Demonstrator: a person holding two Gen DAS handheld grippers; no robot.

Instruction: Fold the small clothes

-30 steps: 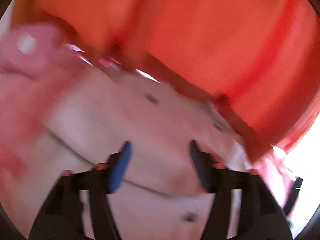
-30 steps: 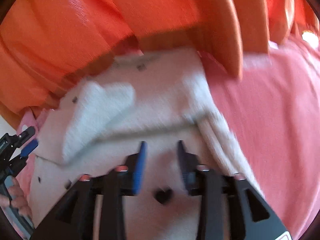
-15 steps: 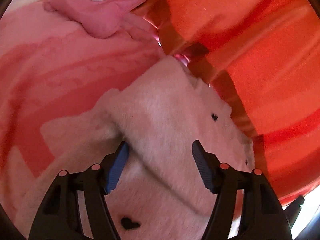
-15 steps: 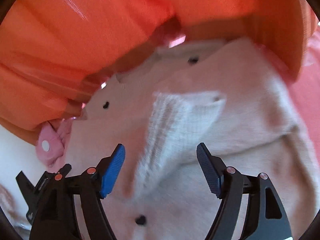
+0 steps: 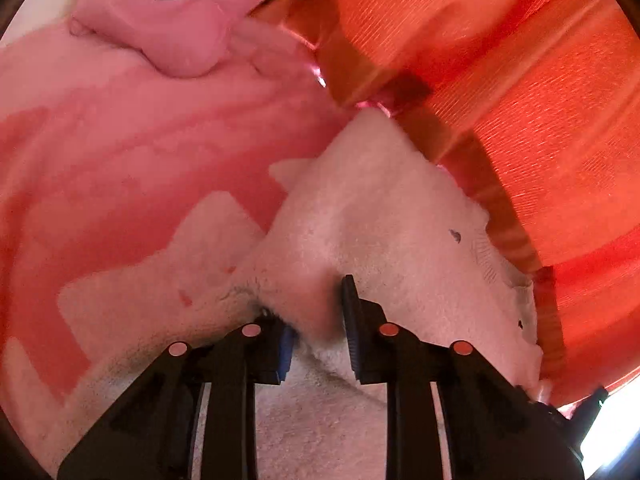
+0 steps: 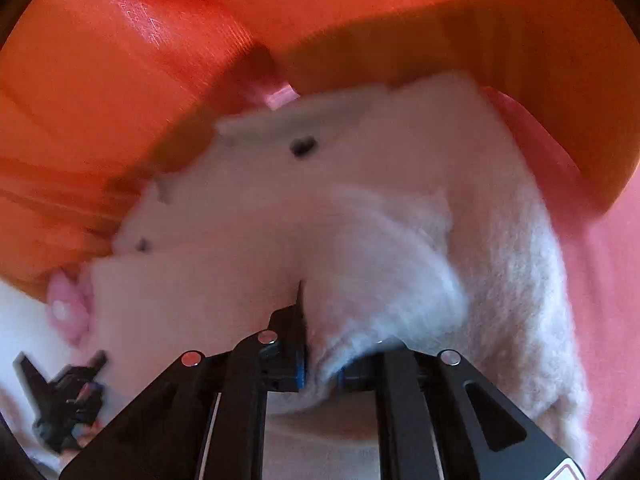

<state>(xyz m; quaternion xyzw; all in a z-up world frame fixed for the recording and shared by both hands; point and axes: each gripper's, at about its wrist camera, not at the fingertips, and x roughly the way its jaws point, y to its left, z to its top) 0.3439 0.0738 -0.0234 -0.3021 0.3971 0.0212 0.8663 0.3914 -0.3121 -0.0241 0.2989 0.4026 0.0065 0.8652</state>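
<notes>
Both tools have a bite of the fluffy cream knitted garment with small dark heart marks [image 5: 384, 216], so the work looks to be mid-fold: a grip is made on each side, but no finished, squared-off bundle shows yet.

Nearest the left camera, the left tool [image 5: 318, 330] has its jaws drawn in on a raised ridge of the cream fleece, the pile bunched dark between the blue pad and the black one. Nearest the right camera, the right tool [image 6: 320, 360] is clamped on a paler ribbed flap, perhaps a sleeve or cuff, which curls up and over its jaws.

Beyond the left tool the garment spreads outward, one layer already lying over another with a stepped edge toward the pink patterned bedcover [image 5: 120, 152] it rests on. Past the right tool its body runs on, creased and uneven, with two dark marks visible. I judge at least one fold has been started; smoothing and the closing folds remain, and the thick pile will likely resist lying flat.

Farther off, the garment's far edge sits just against the orange ribbed fabric [image 5: 520, 100] that rises behind it. Left of the garment and farthest away lies a pink padded pouch with a white round disc [image 5: 176, 12], well apart from it.
</notes>
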